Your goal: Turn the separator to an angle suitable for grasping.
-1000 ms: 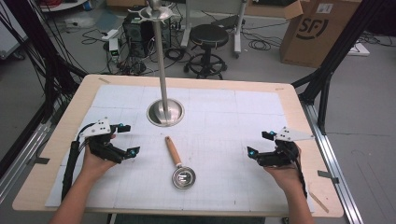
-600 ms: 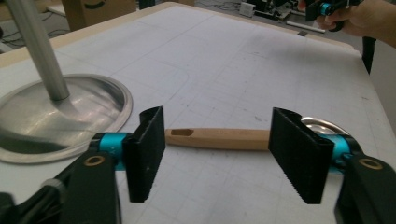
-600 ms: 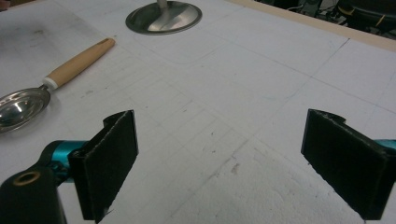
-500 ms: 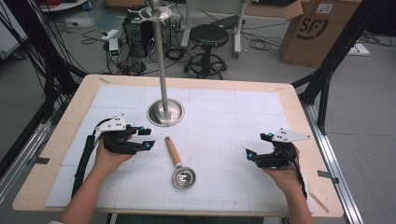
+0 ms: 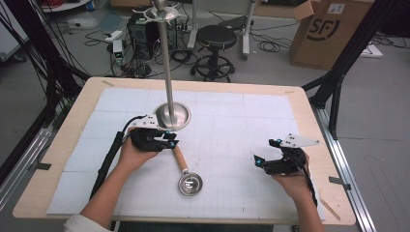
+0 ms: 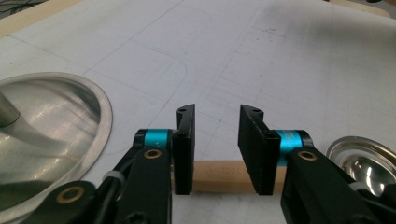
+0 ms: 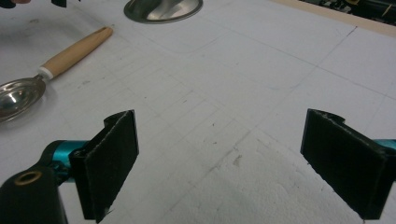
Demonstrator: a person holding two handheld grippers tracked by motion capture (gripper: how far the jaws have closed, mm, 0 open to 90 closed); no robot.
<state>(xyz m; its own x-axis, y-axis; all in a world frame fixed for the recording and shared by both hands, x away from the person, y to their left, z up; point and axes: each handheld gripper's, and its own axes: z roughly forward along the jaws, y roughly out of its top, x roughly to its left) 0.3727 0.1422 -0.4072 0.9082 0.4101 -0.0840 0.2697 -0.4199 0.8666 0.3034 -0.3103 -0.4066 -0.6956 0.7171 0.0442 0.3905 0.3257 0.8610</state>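
Observation:
A metal scoop with a round bowl (image 5: pixel 189 183) and a wooden handle (image 5: pixel 180 157) lies on the white mat near the table's middle. My left gripper (image 5: pixel 170 142) hovers at the handle's far end. In the left gripper view its jaws (image 6: pixel 217 112) have just been closing to a narrow gap. The handle (image 6: pixel 219 176) runs crosswise beneath both pads, and neither pad presses on it. My right gripper (image 5: pixel 266 151) rests at the right of the mat, its jaws (image 7: pixel 222 119) wide open with nothing between them. The scoop (image 7: pixel 77 49) lies far off to its left.
A tall metal pole on a round dished base (image 5: pixel 172 116) stands just behind the left gripper, and that base (image 6: pixel 46 135) sits close at the jaws' left. The wooden table edge (image 5: pixel 309 111) frames the mat. A stool, cables and a cardboard box stand on the floor beyond.
My left hand has moved right across the mat to the scoop's handle, and its jaws have narrowed. The right hand, scoop and stand have kept still.

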